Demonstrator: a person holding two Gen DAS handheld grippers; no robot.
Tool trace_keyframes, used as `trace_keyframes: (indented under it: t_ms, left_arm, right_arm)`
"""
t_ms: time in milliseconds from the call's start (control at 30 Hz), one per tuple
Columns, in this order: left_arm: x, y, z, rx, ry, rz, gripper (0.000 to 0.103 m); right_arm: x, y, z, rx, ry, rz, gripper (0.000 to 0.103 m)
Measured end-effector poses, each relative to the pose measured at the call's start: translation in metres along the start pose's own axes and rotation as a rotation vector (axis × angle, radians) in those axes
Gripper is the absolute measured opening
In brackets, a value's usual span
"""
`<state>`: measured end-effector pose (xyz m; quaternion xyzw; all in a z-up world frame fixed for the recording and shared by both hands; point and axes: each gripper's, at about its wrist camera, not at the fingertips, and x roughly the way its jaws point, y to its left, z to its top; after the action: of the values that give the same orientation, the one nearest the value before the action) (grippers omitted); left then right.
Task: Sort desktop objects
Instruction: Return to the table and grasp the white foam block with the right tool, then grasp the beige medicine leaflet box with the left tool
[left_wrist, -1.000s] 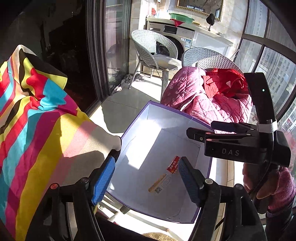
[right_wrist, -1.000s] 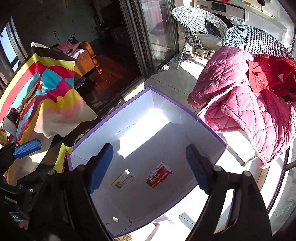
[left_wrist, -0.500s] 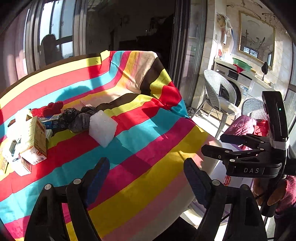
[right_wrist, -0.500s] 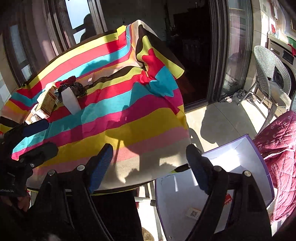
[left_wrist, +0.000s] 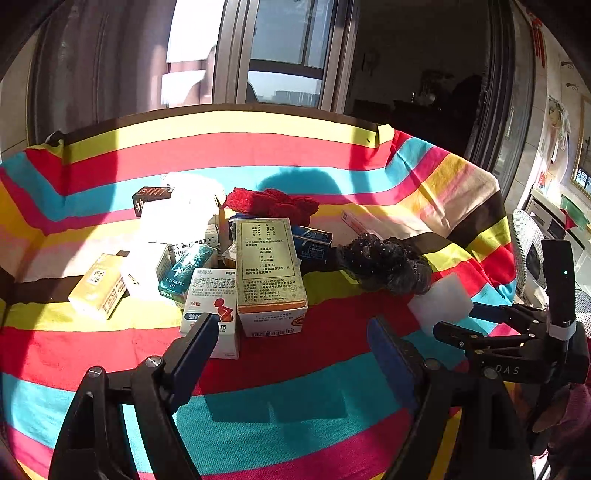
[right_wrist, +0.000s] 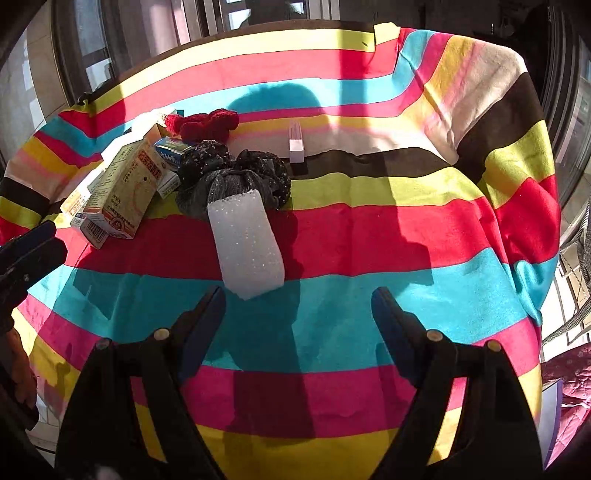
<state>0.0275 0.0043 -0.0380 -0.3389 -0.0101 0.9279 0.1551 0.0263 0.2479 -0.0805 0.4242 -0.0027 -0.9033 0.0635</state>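
Both tongs, left tongs (left_wrist: 288, 354) and right tongs (right_wrist: 297, 317), hang spread and empty; bring yours squarely over the white foam block (right_wrist: 245, 245) mid-table, beside the dark cloth bundle (right_wrist: 232, 173), before pinching.

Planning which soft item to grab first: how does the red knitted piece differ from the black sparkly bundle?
The red knitted piece is bright red with a woolly texture; the black sparkly bundle is dark and speckled with glitter. The red piece lies flatter and farther back, behind the boxes; the black bundle is bulkier and touches the white foam block. Both are soft and rest on the striped cloth.
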Motion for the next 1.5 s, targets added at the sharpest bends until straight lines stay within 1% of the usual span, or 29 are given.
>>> trace_keyframes:
  t_ms: [67,133,233,300,333,367,400,433,467,500,533,567,600,700,800,900,1033,1133,1267,1333,1500]
  left_arm:
    - [0.009,0.003,0.012,0.017,0.016,0.025,0.085]
    - [0.022,0.003,0.022,0.038,0.035,0.063,0.085]
    - [0.045,0.0,0.035,0.056,0.074,0.092,0.085]
    - [0.062,-0.001,0.042,0.053,0.101,0.134,0.085]
    - [0.072,0.0,0.045,0.045,0.122,0.153,0.085]
    - [0.083,0.002,0.046,0.034,0.153,0.184,0.085]
    - [0.092,0.003,0.046,0.018,0.187,0.203,0.085]
    - [0.097,0.002,0.046,0.02,0.188,0.226,0.085]
    - [0.098,-0.001,0.046,0.036,0.177,0.25,0.085]
    - [0.099,-0.003,0.045,0.036,0.184,0.24,0.083]
    - [0.098,-0.004,0.044,0.024,0.188,0.204,0.075]
    - [0.096,-0.006,0.043,0.023,0.183,0.19,0.067]
    - [0.094,-0.01,0.041,0.034,0.185,0.195,0.051]
    - [0.086,-0.021,0.034,0.076,0.18,0.167,0.05]
    - [0.071,-0.032,0.028,0.098,0.147,0.17,0.05]
    - [0.05,-0.04,0.025,0.09,0.11,0.128,0.05]
    - [0.03,-0.055,0.009,0.117,0.088,0.084,0.05]
    - [0.02,-0.058,-0.006,0.12,0.094,0.073,0.05]
    - [0.013,-0.049,-0.024,0.08,0.117,0.066,0.05]
    - [0.007,-0.044,-0.031,0.065,0.122,0.061,0.05]
    - [-0.011,-0.042,-0.043,0.073,0.117,0.071,0.05]
  right_arm:
    - [0.008,0.006,0.005,-0.02,0.009,0.017,0.083]
    - [0.015,0.013,0.01,-0.041,0.004,0.014,0.083]
    - [0.022,0.021,0.014,-0.065,-0.005,0.003,0.083]
    - [0.02,0.023,0.015,-0.065,-0.03,-0.006,0.082]
    - [0.019,0.022,0.014,-0.064,-0.041,-0.006,0.079]
    - [0.019,0.023,0.014,-0.064,-0.052,-0.005,0.076]
    - [0.019,0.023,0.013,-0.066,-0.058,-0.002,0.064]
    - [0.02,0.023,0.012,-0.066,-0.052,0.005,0.048]
    - [0.02,0.022,0.012,-0.06,-0.044,0.015,0.042]
    - [0.02,0.02,0.012,-0.05,-0.046,0.016,0.035]
    - [0.019,0.018,0.012,-0.038,-0.053,0.019,0.033]
    - [0.017,0.016,0.011,-0.028,-0.06,0.026,0.032]
    - [0.016,0.014,0.011,-0.019,-0.062,0.031,0.031]
    - [0.015,0.013,0.01,-0.007,-0.063,0.033,0.031]
    - [0.015,0.013,0.011,-0.011,-0.065,0.03,0.031]
    - [0.013,0.013,0.01,-0.009,-0.071,0.035,0.031]
    - [0.006,0.013,0.005,-0.009,-0.085,0.053,0.031]
    - [-0.001,0.015,-0.003,-0.014,-0.074,0.074,0.031]
    - [-0.011,0.02,-0.018,-0.036,-0.056,0.085,0.031]
    - [-0.017,0.022,-0.025,-0.041,-0.049,0.096,0.031]
    - [-0.031,0.032,-0.044,-0.06,-0.039,0.119,0.031]
